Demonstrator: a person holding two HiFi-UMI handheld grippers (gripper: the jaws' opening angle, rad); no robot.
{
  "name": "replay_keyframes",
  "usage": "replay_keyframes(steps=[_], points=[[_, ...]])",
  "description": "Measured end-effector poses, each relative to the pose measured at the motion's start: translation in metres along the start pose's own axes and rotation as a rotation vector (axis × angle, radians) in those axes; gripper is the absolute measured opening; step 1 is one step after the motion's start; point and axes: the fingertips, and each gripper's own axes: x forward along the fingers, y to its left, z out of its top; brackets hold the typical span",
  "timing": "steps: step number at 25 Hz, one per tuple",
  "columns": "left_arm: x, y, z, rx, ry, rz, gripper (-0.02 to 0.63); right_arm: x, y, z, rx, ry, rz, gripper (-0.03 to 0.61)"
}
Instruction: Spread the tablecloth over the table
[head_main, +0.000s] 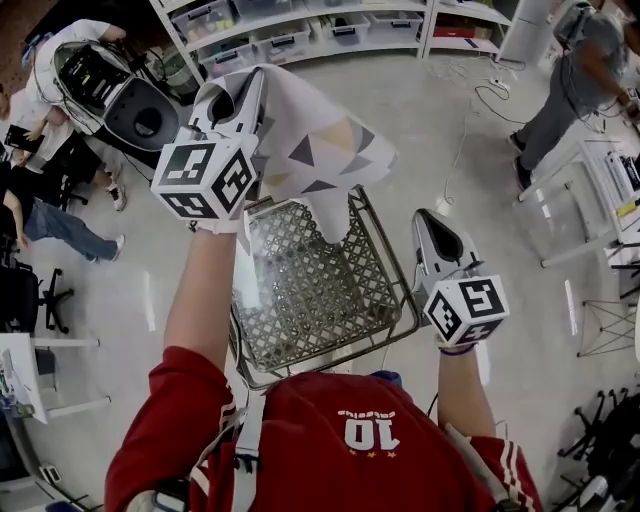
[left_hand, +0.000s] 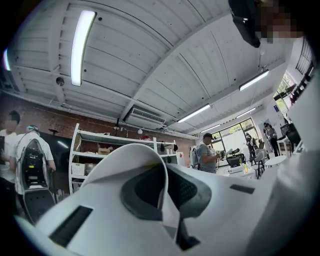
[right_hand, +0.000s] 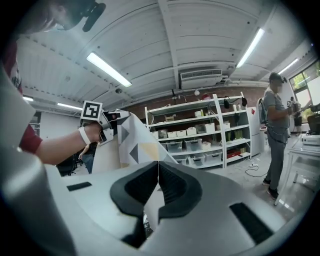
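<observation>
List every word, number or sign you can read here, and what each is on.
"10": white digits on the person's red jersey, upside down in the head view.
Small white print by the digits: too small to read.
Black-and-white square marker cubes: patterns only, no words.

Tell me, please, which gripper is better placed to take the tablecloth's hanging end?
Right, probably: the right gripper is empty, jaws shut, beside the tablecloth, while the left gripper clamps its top above the table.
</observation>
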Motion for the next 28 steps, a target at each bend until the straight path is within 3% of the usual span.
replay_keyframes(steps=[9, 21, 24, 28], points=[[-0.1, -0.025, 0.004, -0.058, -0.027, -0.054, 0.006, -0.029, 0.043, 0.003, -0.028, -0.027, -0.015, 0.015], [-0.287, -0.033, 0.006, -0.099, -0.001, -0.152, 0.006, -0.088, 0.142, -0.015, -0.031, -0.031, -0.035, 0.015], [-0.331, -0.043, -0.017, -0.09, 0.08, -0.19, 0.006, -0.098, 0.163, -0.019, -0.033, -0.033, -0.033, 0.015], [-0.391, -0.068, -0.085, -0.117, 0.202, -0.232, 0.006, -0.109, 0.193, -0.024, -0.038, -0.031, -0.025, 0.015]])
